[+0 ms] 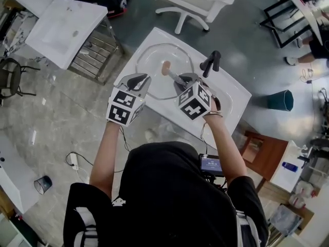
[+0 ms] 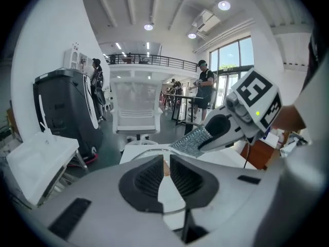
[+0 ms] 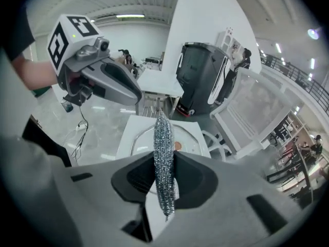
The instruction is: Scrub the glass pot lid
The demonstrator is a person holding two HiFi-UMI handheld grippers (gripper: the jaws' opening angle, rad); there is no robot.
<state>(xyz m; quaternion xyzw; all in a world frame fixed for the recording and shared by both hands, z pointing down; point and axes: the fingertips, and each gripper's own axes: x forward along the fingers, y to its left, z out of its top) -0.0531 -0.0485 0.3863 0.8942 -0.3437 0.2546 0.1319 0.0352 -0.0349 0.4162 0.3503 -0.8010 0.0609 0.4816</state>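
1. Overhead, glass pot lid [image 1: 151,60] lies flat in white basin [image 1: 234,94], brown knob [image 1: 166,67] up. Black faucet [image 1: 211,63] at the lid's 3 o'clock.
2. Right gripper [image 3: 163,161] clamped on steel-wool scrubber [image 3: 163,133], pad edge-on between both jaws, held above the lid and clear of the glass.
3. Left gripper [image 2: 166,161] at the right one's 9 o'clock, jaws all but together, nothing between them. Lid lies at its 12 o'clock, not touched.

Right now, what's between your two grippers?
The head view shows the glass pot lid and its brown knob between the left gripper and the right gripper, lower down in the white sink.
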